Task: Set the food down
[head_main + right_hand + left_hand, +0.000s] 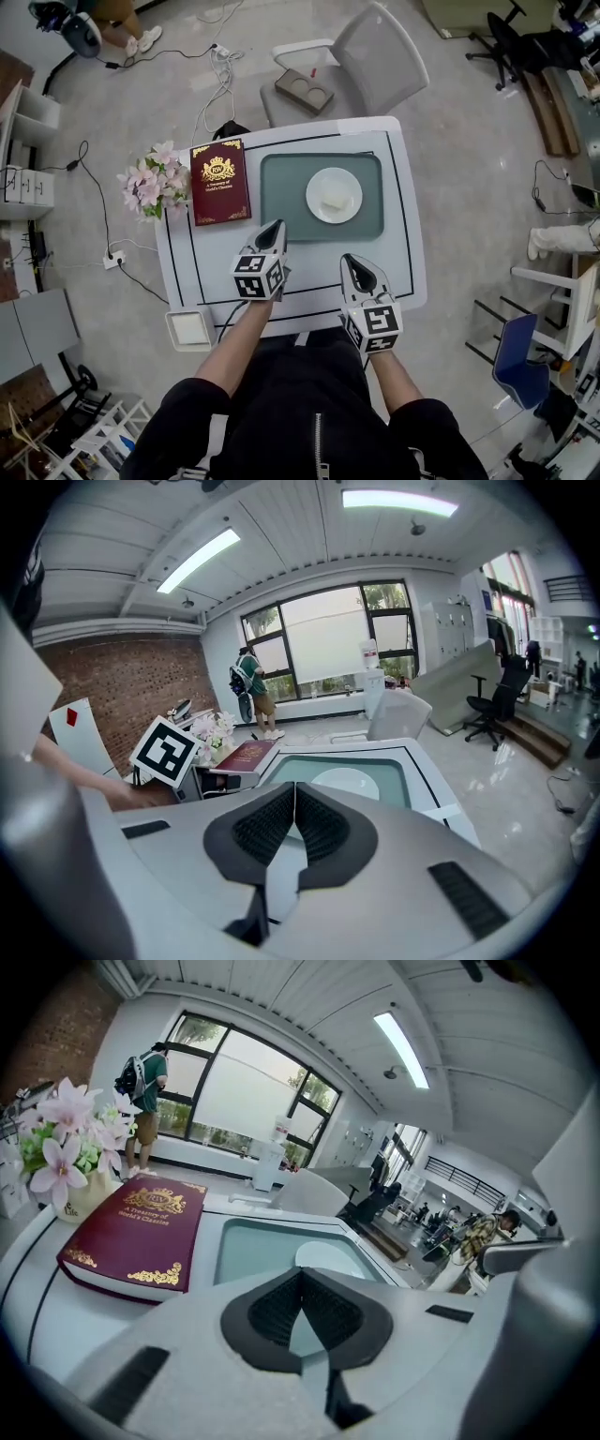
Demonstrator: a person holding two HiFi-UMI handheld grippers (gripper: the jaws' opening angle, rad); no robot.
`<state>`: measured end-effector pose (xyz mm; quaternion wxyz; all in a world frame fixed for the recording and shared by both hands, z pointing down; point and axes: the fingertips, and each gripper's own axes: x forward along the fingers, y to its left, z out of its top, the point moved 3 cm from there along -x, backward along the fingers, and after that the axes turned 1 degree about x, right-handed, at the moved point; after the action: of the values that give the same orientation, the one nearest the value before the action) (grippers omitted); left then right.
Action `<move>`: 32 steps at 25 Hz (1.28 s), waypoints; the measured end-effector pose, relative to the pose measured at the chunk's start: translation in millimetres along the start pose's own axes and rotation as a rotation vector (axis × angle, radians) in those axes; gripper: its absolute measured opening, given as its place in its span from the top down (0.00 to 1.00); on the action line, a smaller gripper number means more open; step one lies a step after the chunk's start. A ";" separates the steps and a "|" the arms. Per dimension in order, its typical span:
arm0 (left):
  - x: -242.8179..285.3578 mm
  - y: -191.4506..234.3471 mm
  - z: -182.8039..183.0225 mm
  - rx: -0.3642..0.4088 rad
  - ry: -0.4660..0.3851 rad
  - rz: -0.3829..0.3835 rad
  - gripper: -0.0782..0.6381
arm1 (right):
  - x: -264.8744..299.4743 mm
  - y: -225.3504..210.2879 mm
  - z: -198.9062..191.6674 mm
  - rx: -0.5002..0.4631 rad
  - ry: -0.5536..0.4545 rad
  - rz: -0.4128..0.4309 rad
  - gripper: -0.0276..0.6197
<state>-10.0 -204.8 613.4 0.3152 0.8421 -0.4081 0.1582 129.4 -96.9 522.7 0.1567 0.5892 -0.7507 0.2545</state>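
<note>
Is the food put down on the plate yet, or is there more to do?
It looks done. The pale piece of food sits on the white plate, which rests in the green tray. Nothing is in hand: the left tongs and right tongs are both shut and empty, near the front of the table, short of the tray. I can see nothing left to set down.

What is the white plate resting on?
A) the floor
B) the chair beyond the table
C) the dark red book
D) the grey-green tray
D: the head view shows the white plate lying inside the grey-green tray on the table, and the dark red book lies apart from it, off the tray's left side.
</note>
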 end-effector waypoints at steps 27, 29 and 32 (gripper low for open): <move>-186.9 -88.4 -11.9 0.294 -0.167 -0.210 0.88 | -108.2 109.9 1.5 -0.126 -0.212 -0.071 0.94; -193.5 -90.2 -12.5 0.307 -0.173 -0.217 0.88 | -110.6 116.0 1.1 -0.131 -0.218 -0.069 0.94; -200.7 -92.0 -13.7 0.318 -0.182 -0.225 0.88 | -112.6 123.6 1.1 -0.140 -0.221 -0.066 0.94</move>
<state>-61.5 -34.8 481.6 0.1557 0.9322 -0.3084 0.1079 39.2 14.9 437.1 0.1221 0.6257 -0.7594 0.1299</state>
